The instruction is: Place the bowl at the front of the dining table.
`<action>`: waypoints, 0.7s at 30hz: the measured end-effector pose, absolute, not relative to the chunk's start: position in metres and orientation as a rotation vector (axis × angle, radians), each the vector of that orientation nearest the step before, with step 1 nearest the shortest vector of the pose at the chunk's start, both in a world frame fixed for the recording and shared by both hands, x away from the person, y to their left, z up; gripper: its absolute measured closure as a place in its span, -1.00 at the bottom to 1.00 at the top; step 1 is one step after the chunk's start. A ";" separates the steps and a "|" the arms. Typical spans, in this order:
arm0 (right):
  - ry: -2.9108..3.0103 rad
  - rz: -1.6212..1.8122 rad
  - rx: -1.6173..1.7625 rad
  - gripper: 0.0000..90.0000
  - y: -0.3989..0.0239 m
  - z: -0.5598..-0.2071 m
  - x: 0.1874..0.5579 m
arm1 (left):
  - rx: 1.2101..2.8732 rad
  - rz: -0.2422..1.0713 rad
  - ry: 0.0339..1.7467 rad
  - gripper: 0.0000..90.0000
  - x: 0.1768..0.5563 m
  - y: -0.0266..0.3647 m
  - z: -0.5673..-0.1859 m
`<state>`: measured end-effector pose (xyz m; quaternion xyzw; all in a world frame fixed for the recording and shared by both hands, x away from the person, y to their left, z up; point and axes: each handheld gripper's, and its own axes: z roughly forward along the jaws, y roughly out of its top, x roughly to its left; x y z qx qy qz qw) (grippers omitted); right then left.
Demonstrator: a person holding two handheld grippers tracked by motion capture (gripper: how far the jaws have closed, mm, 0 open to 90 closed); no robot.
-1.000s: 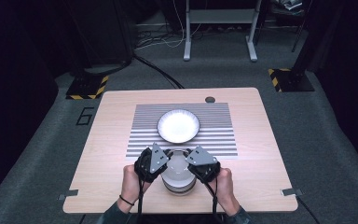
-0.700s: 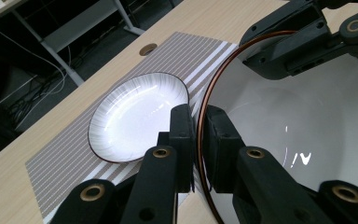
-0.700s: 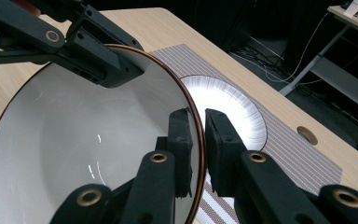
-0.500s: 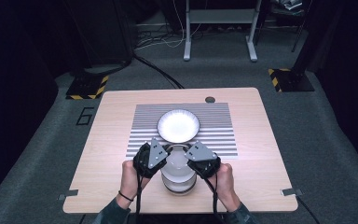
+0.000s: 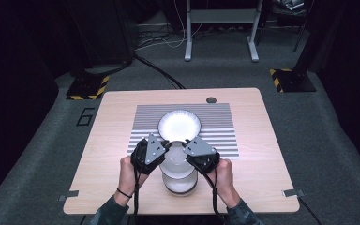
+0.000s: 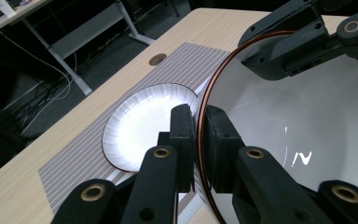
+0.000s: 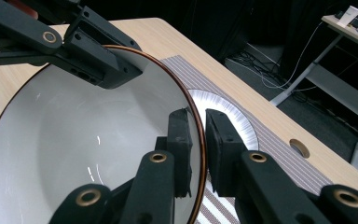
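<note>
From the high view, I have both claws on one white bowl [image 5: 177,161], lifted over a stack of bowls [image 5: 181,183] at the near edge of the bench [image 5: 117,122]. My left claw [image 5: 165,146] pinches the bowl's left rim and my right claw [image 5: 187,146] its right rim. Beyond the lifted bowl, on the striped mat [image 5: 215,124], sits another white bowl [image 5: 179,125], just past the one I carry. I judge the step to be carrying this bowl off the stack and setting it down on the mat beside that far bowl.

In the left gripper view, my left claw [image 6: 198,121] is nearly closed, its pads pressed on either side of the brown-edged rim of the lifted bowl [image 6: 307,130]. The far bowl [image 6: 144,126] lies beyond it on the mat.

In the right gripper view, my right claw [image 7: 199,126] grips the opposite rim of the lifted bowl [image 7: 84,140] the same way, narrow and tight.

To do this well, I should keep both hands level with each other so the bowl stays flat, move them as one, clear the far bowl's edge, and lower fully before easing either pinch.
</note>
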<state>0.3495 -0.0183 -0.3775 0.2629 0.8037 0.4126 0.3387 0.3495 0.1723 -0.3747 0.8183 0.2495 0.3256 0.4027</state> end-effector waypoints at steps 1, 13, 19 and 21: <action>2.093 1.073 0.677 0.79 -0.018 -0.377 0.350 | 2.069 0.828 0.629 0.83 0.350 0.172 -0.374; 2.083 1.077 0.674 0.79 -0.016 -0.371 0.355 | 2.062 0.853 0.627 0.83 0.353 0.173 -0.368; 2.084 1.079 0.663 0.79 -0.016 -0.367 0.358 | 2.061 0.858 0.627 0.84 0.355 0.174 -0.364; 2.084 1.077 0.665 0.79 -0.015 -0.366 0.359 | 2.062 0.858 0.627 0.84 0.356 0.174 -0.364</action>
